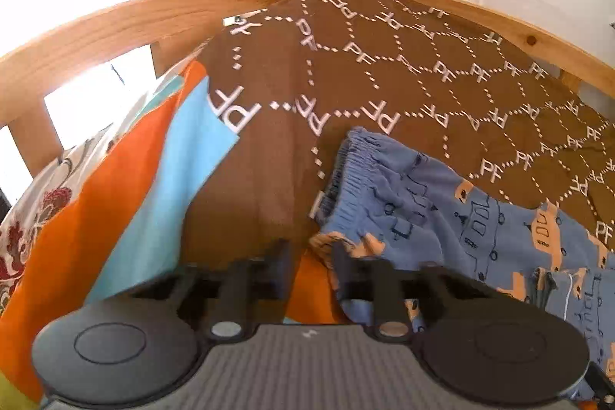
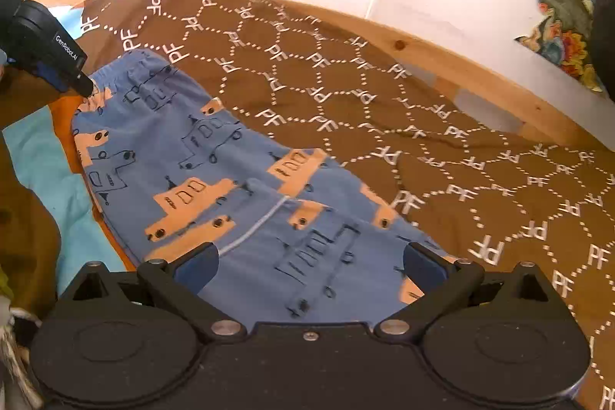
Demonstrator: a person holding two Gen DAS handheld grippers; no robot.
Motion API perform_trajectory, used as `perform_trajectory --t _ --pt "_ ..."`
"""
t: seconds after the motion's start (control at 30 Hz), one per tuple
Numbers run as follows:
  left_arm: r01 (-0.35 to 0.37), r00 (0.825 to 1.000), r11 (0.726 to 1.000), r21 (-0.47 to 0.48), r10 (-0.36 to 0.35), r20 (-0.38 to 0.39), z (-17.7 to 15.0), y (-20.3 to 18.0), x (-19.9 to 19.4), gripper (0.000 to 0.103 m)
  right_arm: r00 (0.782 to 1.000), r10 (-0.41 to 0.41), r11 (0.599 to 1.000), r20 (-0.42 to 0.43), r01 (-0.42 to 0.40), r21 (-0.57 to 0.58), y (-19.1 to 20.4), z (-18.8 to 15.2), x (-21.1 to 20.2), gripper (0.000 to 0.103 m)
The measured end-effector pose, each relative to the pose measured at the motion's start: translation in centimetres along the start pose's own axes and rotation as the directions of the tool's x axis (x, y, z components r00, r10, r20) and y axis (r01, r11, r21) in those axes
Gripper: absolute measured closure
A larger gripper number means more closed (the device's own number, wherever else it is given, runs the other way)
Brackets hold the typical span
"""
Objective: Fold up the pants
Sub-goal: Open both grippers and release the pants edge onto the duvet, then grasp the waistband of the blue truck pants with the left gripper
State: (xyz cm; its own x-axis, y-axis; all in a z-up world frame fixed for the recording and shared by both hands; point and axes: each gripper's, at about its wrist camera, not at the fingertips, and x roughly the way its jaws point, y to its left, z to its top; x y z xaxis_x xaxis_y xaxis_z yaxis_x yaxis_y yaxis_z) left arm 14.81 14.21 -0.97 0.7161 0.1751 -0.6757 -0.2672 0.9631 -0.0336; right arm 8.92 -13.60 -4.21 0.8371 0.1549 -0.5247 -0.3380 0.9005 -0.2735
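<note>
A brown bedspread (image 2: pixel 346 95) printed with white "PF" hexagons is covering a bed with a pale wooden frame (image 1: pixel 115 22), set against a white wall hung with colourful pictures. The blue pants (image 2: pixel 215 171), patterned with orange vehicles, are lying flat on the spread near its left edge, beside an orange and light blue sheet (image 1: pixel 127 202). The left gripper (image 1: pixel 311 256) is sitting at the waistband (image 1: pixel 353 164) corner, its 2 fingers close together with a narrow gap, seemingly pinching the cloth edge. The right gripper (image 2: pixel 311 256) is hovering over the leg end, fingers spread wide.
</note>
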Motion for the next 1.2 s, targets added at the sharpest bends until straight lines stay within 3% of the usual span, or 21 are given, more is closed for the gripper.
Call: perform_trajectory --t 0.1,0.2,0.37,0.47,0.53,0.6,0.67,0.83,0.97,1.13,1.2 --pt "0.012 0.999 1.000 0.012 -0.012 0.034 -0.4 -0.5 -0.6 0.103 1.000 -0.004 0.998 -0.028 0.003 -0.057 1.0 -0.1 0.9 0.001" --pt "-0.020 0.994 0.999 0.035 0.016 0.109 -0.5 -1.0 -1.1 0.103 0.999 -0.020 0.996 -0.027 0.018 -0.088 1.6 -0.4 1.1 0.001" --pt "-0.090 0.992 0.994 0.059 0.085 0.088 -0.3 -1.4 0.3 0.102 0.999 -0.034 0.993 -0.028 0.030 -0.112 2.0 -0.7 1.2 0.001" --pt "-0.066 0.995 0.998 0.016 0.064 0.082 -0.2 -0.7 0.1 0.094 0.999 -0.033 0.993 -0.026 0.030 -0.114 2.0 -0.7 1.2 0.001" --pt "-0.020 0.997 0.999 -0.026 0.021 0.075 -0.1 0.0 0.1 0.084 0.999 -0.023 0.994 -0.028 0.020 -0.105 1.7 -0.6 1.2 0.001" --pt "0.041 0.997 0.997 -0.070 -0.036 0.062 0.1 0.7 0.3 0.062 1.000 -0.017 0.996 -0.022 0.015 -0.086 1.3 -0.4 1.3 0.001" --pt "0.088 0.994 0.989 -0.116 -0.080 0.070 0.1 1.3 0.1 0.055 0.999 -0.023 0.997 -0.025 0.022 -0.069 1.0 -0.2 1.5 0.001" --pt "0.100 0.993 0.986 -0.133 -0.092 0.069 0.1 1.6 0.4 0.054 0.998 -0.038 0.995 -0.044 0.034 -0.092 1.3 -0.7 1.8 0.001" --pt "0.128 0.990 0.979 -0.160 -0.115 0.087 0.2 2.3 -0.7 0.042 0.998 -0.051 0.992 -0.040 0.046 -0.114 1.7 -0.8 1.8 0.001" --pt "0.152 0.985 0.970 -0.190 -0.134 0.105 0.3 2.9 -1.5 0.038 0.998 -0.054 0.992 -0.043 0.049 -0.118 1.7 -0.9 1.8 0.001" --pt "0.171 0.981 0.970 -0.175 -0.150 0.124 0.4 2.7 -1.9 0.027 0.997 -0.057 0.991 -0.044 0.051 -0.123 1.8 -0.9 1.8 0.001"
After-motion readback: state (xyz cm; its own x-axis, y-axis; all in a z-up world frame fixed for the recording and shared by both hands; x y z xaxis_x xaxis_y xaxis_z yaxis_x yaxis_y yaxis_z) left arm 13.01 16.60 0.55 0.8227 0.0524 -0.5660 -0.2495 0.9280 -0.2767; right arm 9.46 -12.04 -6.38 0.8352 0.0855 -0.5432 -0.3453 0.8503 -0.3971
